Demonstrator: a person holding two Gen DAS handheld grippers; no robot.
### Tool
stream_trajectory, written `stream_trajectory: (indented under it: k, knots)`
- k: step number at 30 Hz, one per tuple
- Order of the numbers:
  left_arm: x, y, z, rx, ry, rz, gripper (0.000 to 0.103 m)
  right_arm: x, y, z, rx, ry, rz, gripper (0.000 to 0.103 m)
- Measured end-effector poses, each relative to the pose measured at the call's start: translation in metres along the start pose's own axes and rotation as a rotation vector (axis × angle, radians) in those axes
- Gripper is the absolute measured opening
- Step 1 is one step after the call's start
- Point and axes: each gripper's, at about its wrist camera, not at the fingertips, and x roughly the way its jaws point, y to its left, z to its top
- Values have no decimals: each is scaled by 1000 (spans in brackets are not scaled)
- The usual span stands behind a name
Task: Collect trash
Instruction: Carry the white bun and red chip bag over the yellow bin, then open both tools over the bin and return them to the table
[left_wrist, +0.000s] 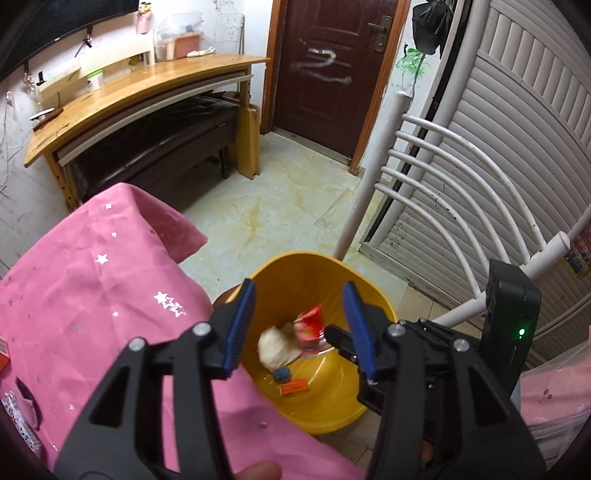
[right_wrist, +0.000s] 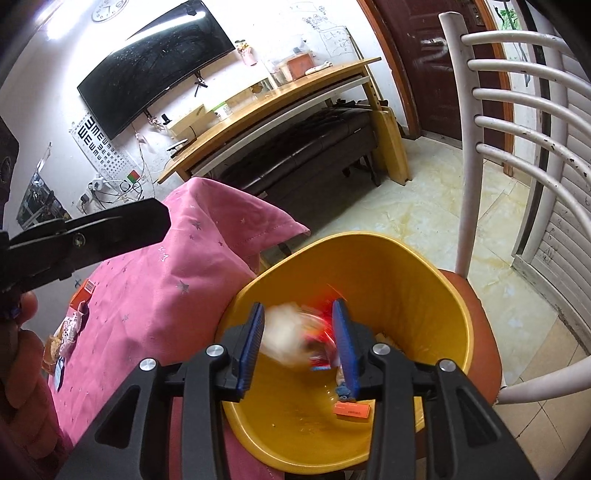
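Left wrist view: the left gripper hangs over the round yellow plastic bin with its blue-padded fingers spread wide and nothing between them. Inside the bin lie a crumpled white paper wad, blurred, a red-and-white snack wrapper, a small orange rectangular carton lying flat on the bin floor with its long axis running left to right, and a small blue object just above the carton. Print on the wrapper and carton is too blurred to read. The bin stands just beside the near right edge of the table covered by a pink cloth with silver stars. A white metal chair back rises to the right of the bin. Right wrist view: the right gripper is also over the bin, fingers parted moderately, gripping nothing; the white wad and red wrapper appear between them, motion-blurred, and whether they touch the pads cannot be told. The orange carton lies on the bin floor, long axis nearly horizontal, with the blue object just above it. The bin sits on the brown seat of the white chair. On the pink cloth near its left edge lie a second orange box and patterned wrappers. An eye chart with rows of "E" figures hangs on the far wall below a dark curved screen. The wooden desk stands beyond.
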Motion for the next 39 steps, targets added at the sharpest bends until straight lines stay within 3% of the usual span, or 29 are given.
stream_trajectory:
  k: [12, 22, 30, 32, 39]
  knots:
    - [-32, 29, -12, -51, -35, 18, 47, -9, 15, -1, -44, -28, 11, 33]
    - [-83, 74, -32, -115, -99, 68, 47, -27, 48, 6, -97, -86, 10, 33]
    - [-139, 123, -52, -184, -170, 153, 47, -25, 116, 12, -222, -87, 59, 33]
    - [-149, 135, -58, -199, -176, 186, 55, -21, 138, 12, -258, -82, 78, 33]
    - [-192, 184, -87, -260, -204, 298, 56, -4, 204, 3, -359, -46, 138, 33]
